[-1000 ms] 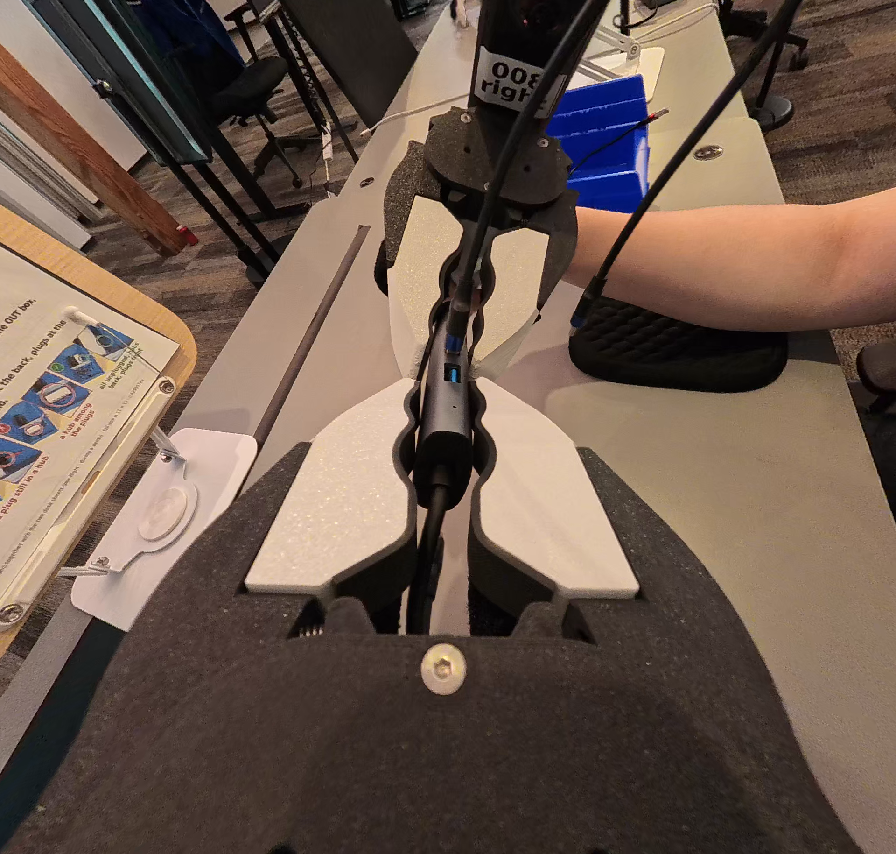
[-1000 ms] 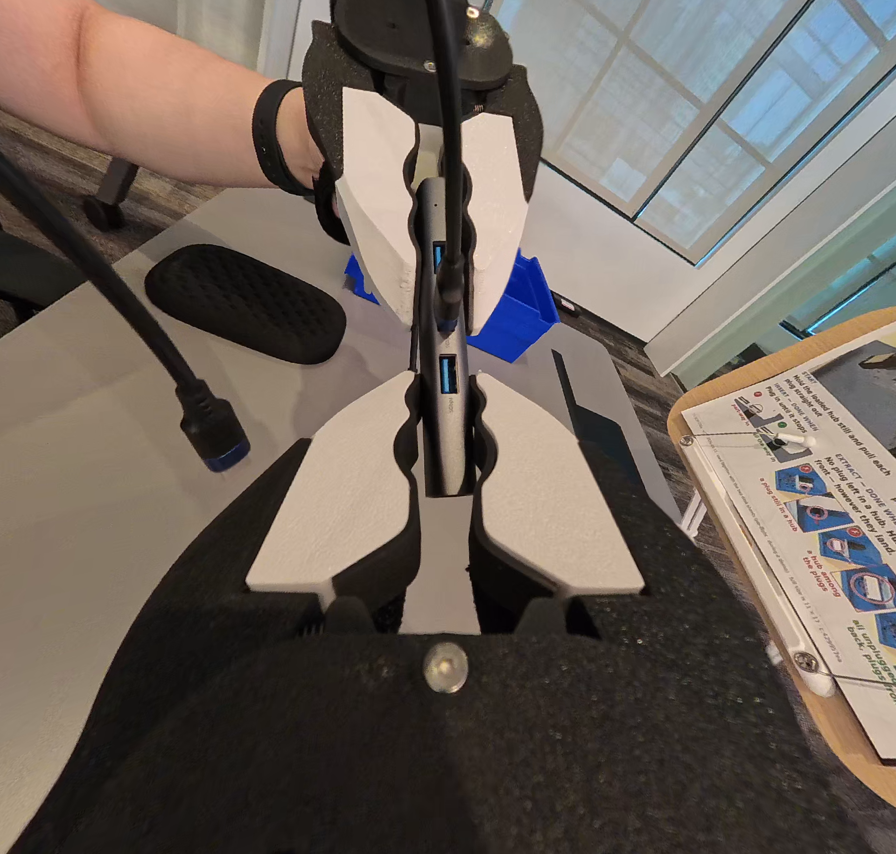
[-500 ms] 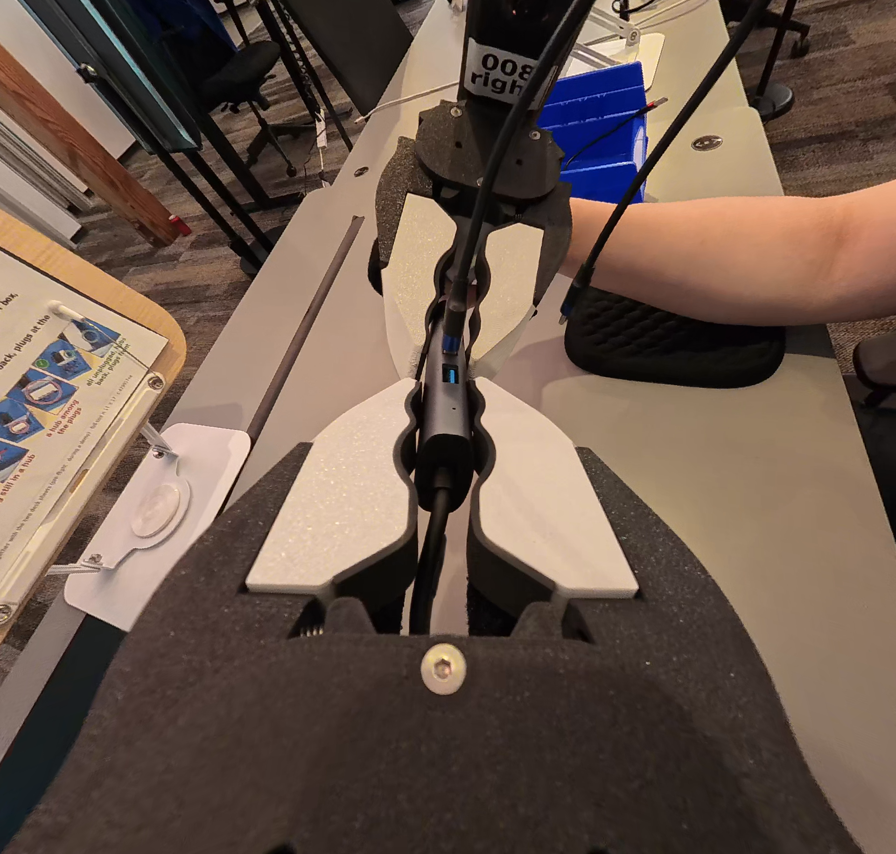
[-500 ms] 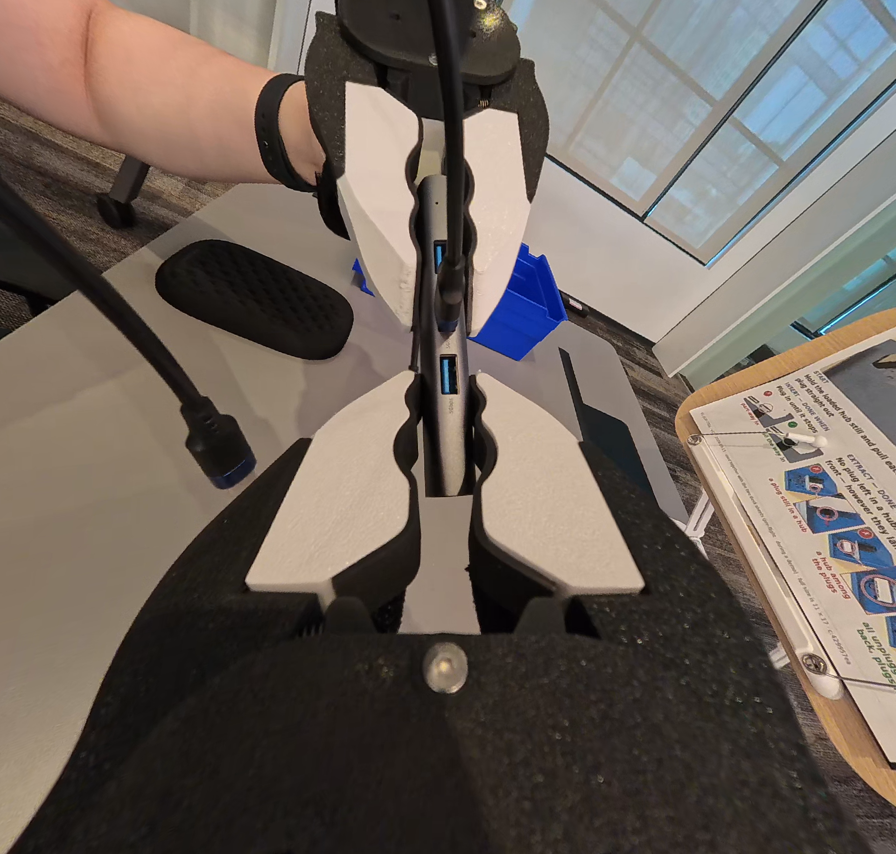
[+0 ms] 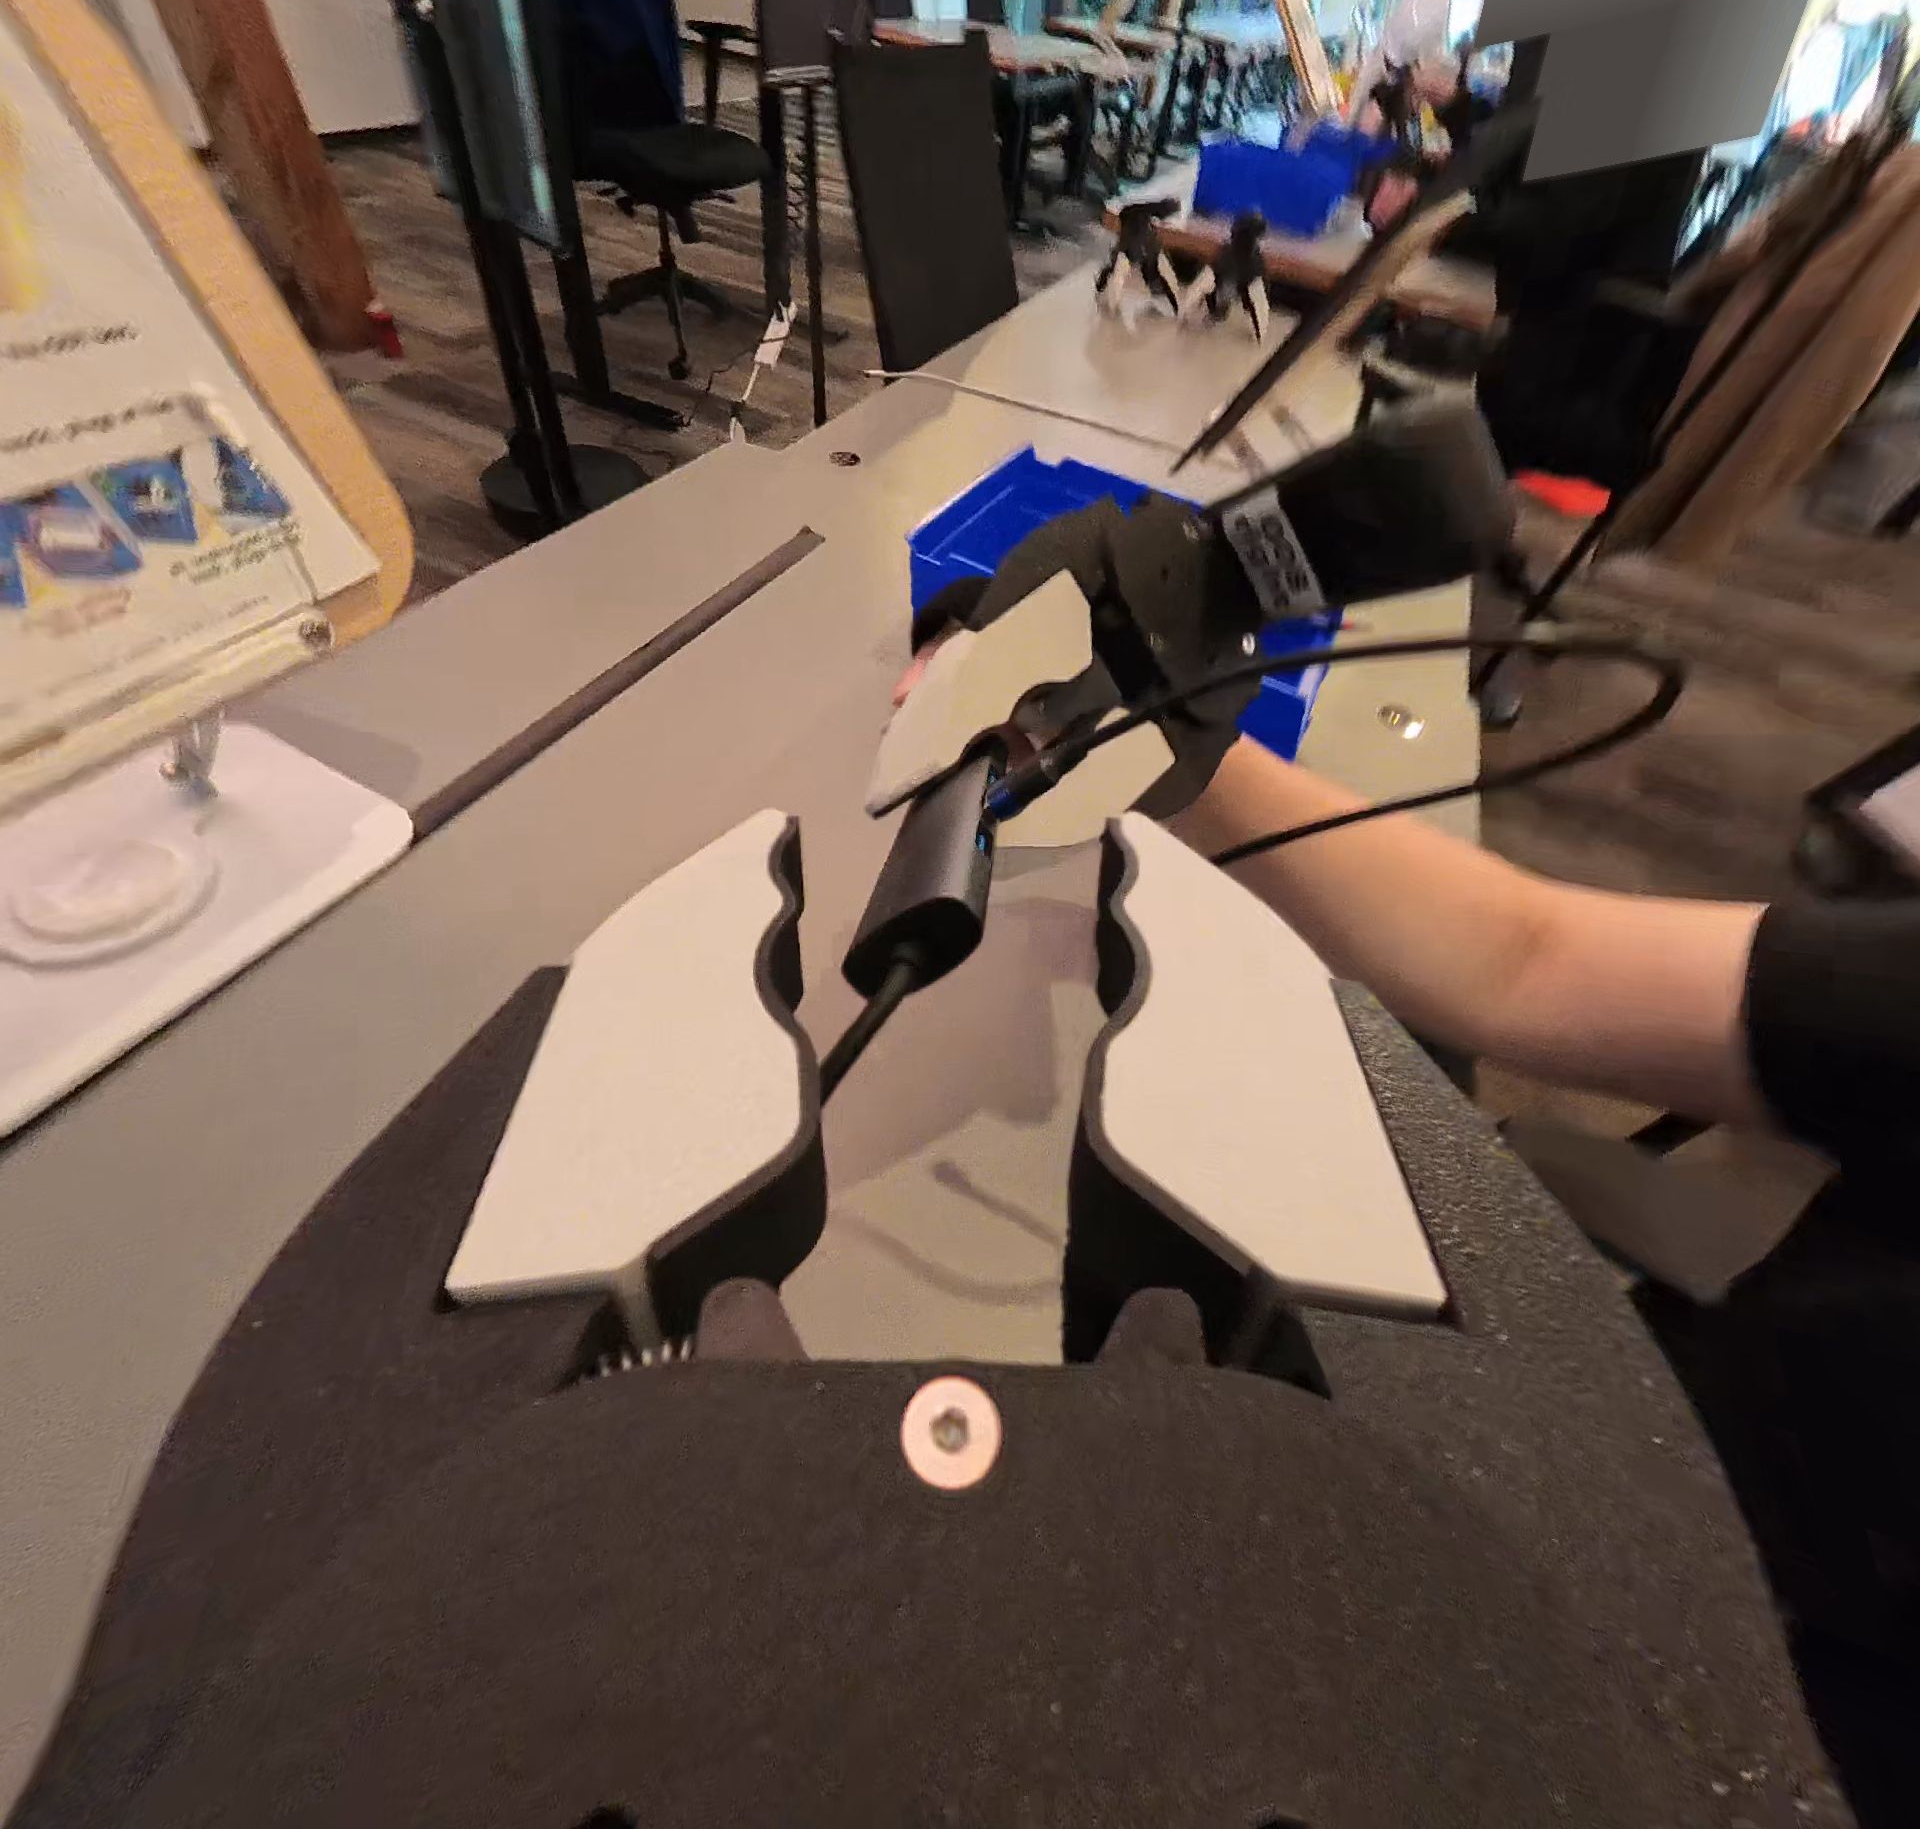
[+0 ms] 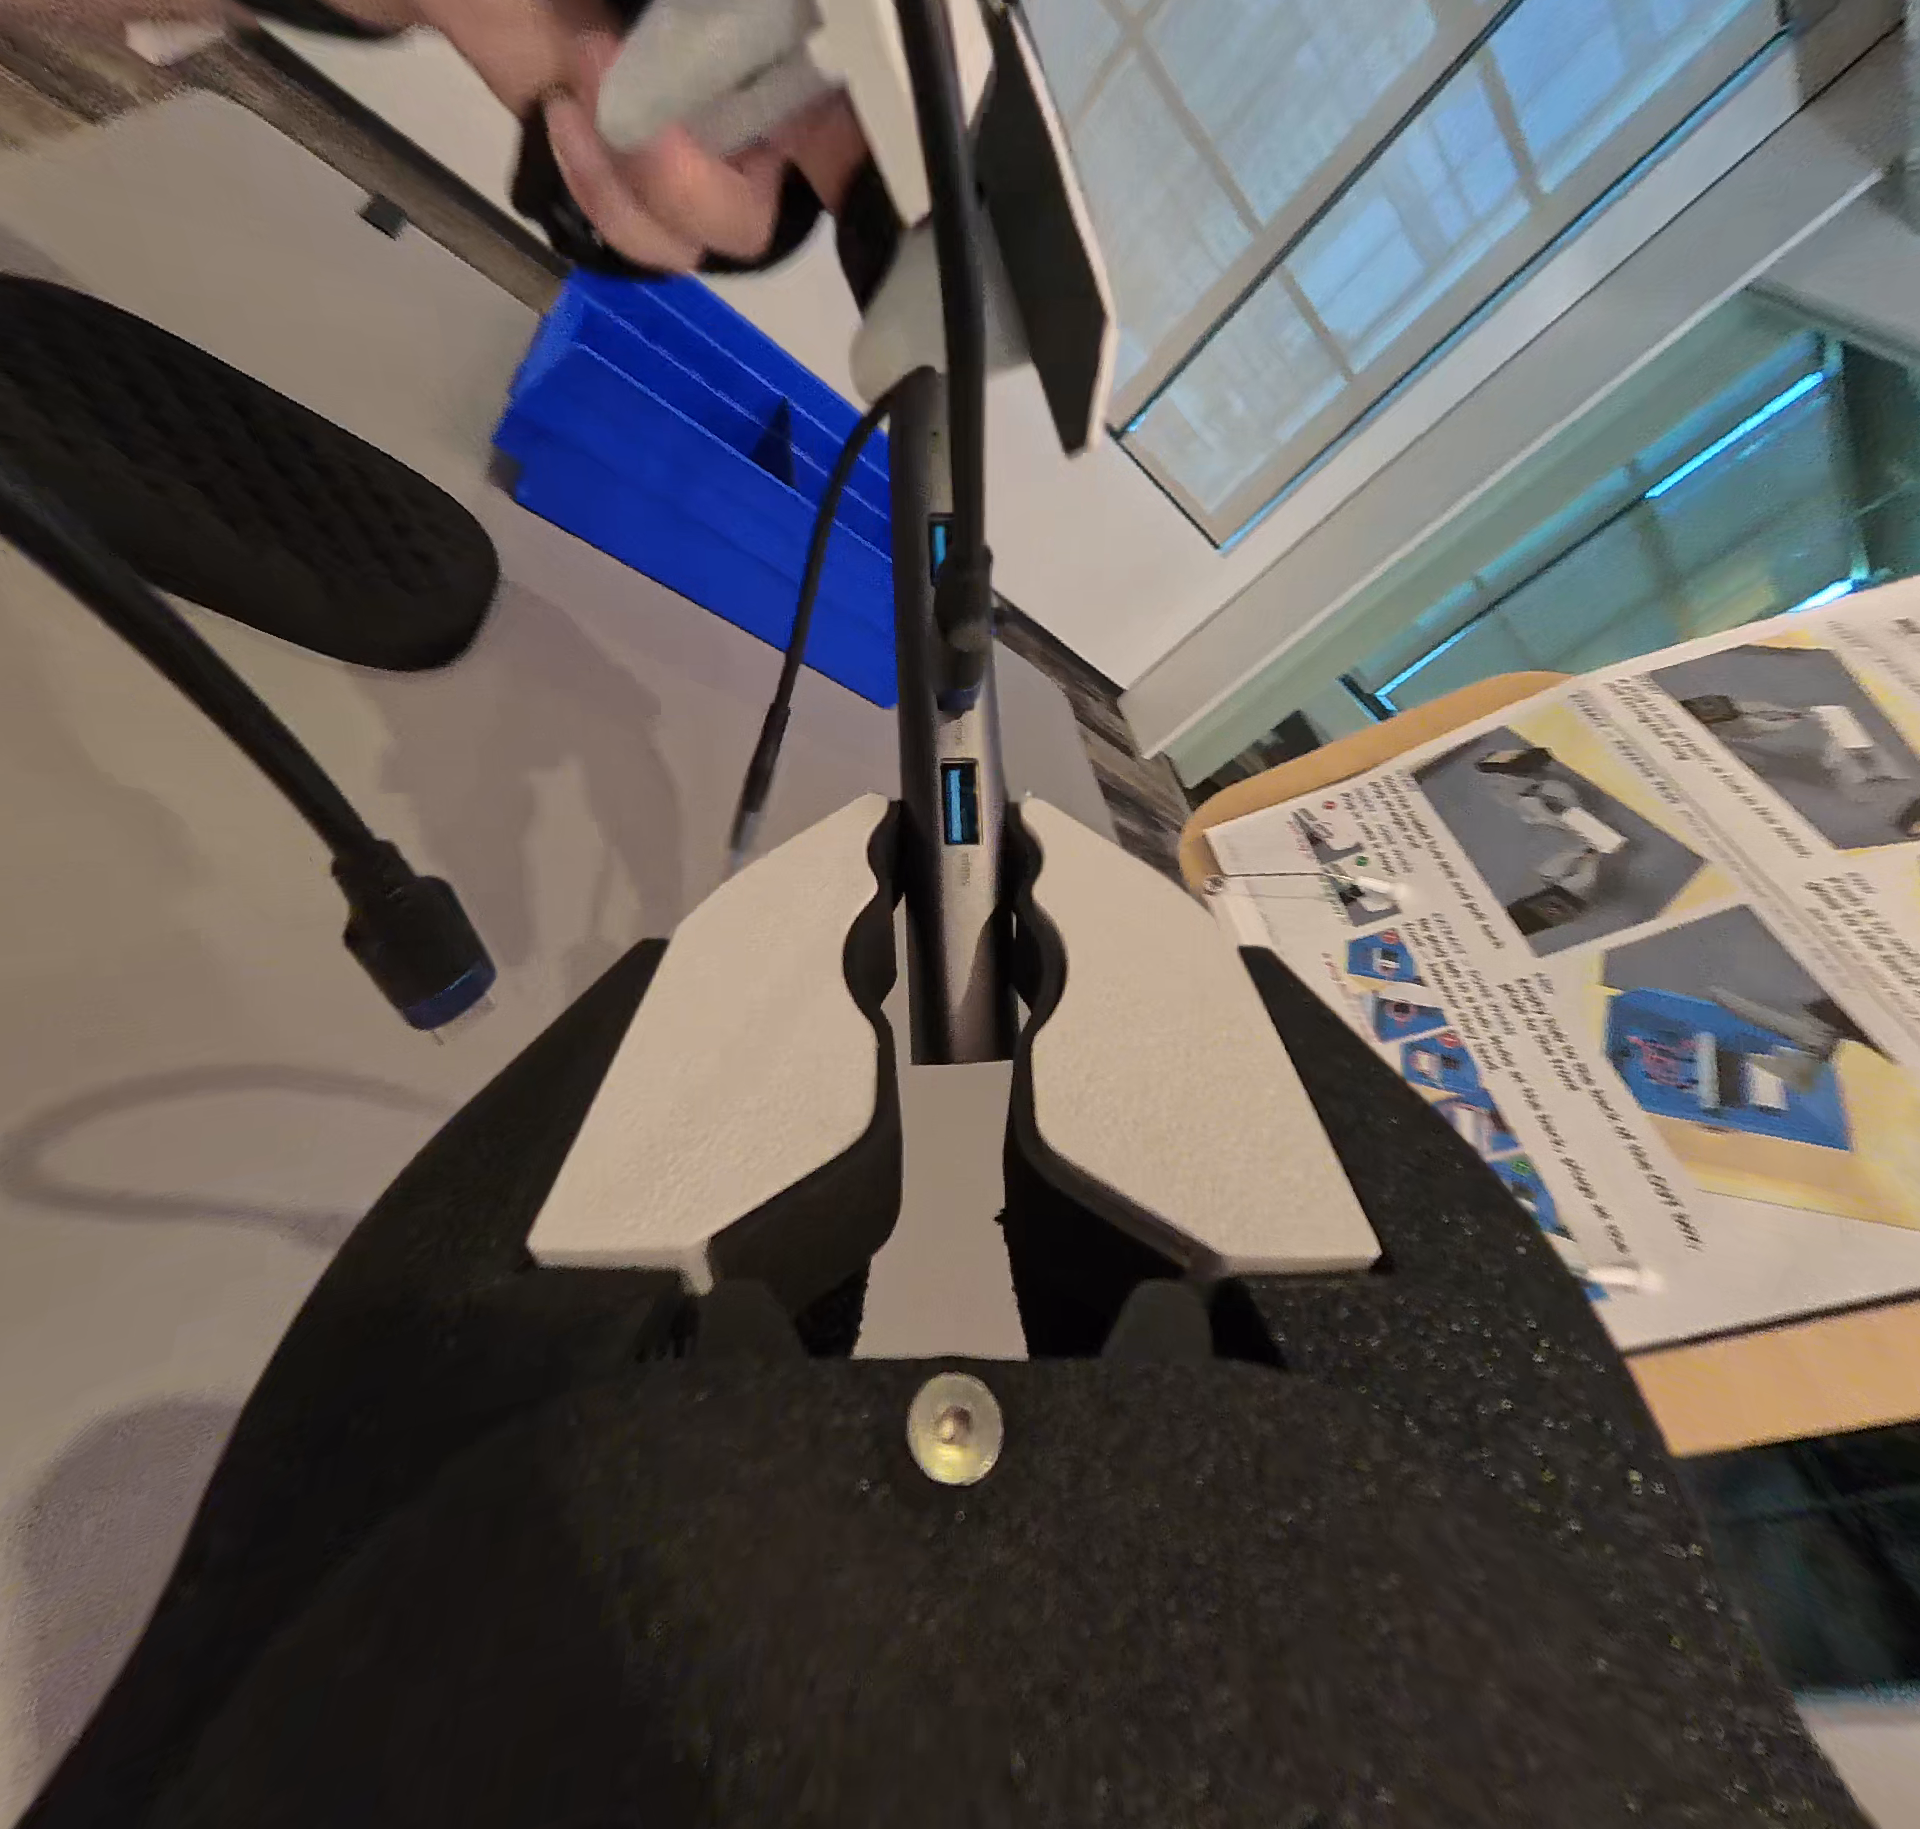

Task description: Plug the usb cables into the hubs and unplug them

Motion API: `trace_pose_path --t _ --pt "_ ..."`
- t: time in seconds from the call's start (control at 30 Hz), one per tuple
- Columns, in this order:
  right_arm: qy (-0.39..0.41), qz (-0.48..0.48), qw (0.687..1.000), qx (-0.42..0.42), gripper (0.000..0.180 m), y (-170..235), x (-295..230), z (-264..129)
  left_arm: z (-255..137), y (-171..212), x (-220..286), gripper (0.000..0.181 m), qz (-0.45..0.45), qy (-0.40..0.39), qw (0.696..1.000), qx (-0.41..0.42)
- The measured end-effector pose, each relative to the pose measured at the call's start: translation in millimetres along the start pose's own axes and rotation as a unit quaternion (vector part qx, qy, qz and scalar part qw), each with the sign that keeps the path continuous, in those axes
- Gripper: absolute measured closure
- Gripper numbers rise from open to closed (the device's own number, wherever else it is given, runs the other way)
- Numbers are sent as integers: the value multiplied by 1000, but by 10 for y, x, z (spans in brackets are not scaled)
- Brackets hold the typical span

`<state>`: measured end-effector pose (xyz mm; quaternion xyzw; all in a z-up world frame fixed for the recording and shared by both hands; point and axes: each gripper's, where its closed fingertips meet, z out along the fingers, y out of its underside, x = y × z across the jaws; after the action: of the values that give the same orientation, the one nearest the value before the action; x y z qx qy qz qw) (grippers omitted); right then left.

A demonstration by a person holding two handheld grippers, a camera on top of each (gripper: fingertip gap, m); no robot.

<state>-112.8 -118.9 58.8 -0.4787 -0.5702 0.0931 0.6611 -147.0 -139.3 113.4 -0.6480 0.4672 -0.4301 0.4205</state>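
Note:
A dark grey USB hub (image 6: pixel 951 938) is clamped between the jaws of my right gripper (image 6: pixel 956 813). A black USB cable's plug (image 6: pixel 964 616) sits in one of its ports, and a blue port (image 6: pixel 961 803) below it is empty. In the left wrist view the hub (image 5: pixel 925 875) slants up to the right gripper (image 5: pixel 977 740), with the plug (image 5: pixel 1029 771) in its side. My left gripper (image 5: pixel 948 829) is open, its fingers wide on either side of the hub's cable end and not touching it. It also shows at the top of the right wrist view (image 6: pixel 987 377).
A blue bin (image 5: pixel 997 522) stands on the grey table (image 5: pixel 623 699) behind the grippers. A black padded rest (image 6: pixel 208 470) lies to the left in the right wrist view. A loose thick cable end (image 6: pixel 416 948) hangs there. An instruction board (image 5: pixel 135 491) on a white base (image 5: pixel 156 896) stands beside the table.
My left gripper has opened and let go of the hub's cable end. The right gripper still holds the hub and has swung it to a slant. Both views have shifted.

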Motion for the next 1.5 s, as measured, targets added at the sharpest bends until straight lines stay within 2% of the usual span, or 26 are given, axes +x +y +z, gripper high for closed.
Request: trace_pose_path --t 0.17,0.23,0.33,0.43,0.63,0.93,1.1,1.3,1.5 --pt "53 -41 998 -12 162 33 113 -30 -341 125 -134 130 -115 -24 993 -10" --pt "75 -60 995 -17 162 24 162 -51 -395 260 -111 136 -152 -10 988 -25" --pt "75 -71 995 -17 163 -9 150 -38 -314 399 -10 135 -219 46 974 -21" --pt "67 -85 994 -26 163 -4 100 12 -158 417 21 133 -249 86 965 -1" --pt "63 -106 991 -45 163 38 43 57 3 367 -118 123 -213 42 976 24" --pt "101 -142 984 -27 163 -105 94 16 94 297 -95 126 -120 -9 992 39" --pt "122 -169 978 -20 163 -205 106 -26 62 177 -16 129 -73 -8 995 67" --pt "129 -201 971 -28 163 -254 80 -23 43 151 14 127 -84 10 994 64" --pt "119 -217 968 -38 163 -253 32 -10 36 232 -51 138 -75 12 996 52"
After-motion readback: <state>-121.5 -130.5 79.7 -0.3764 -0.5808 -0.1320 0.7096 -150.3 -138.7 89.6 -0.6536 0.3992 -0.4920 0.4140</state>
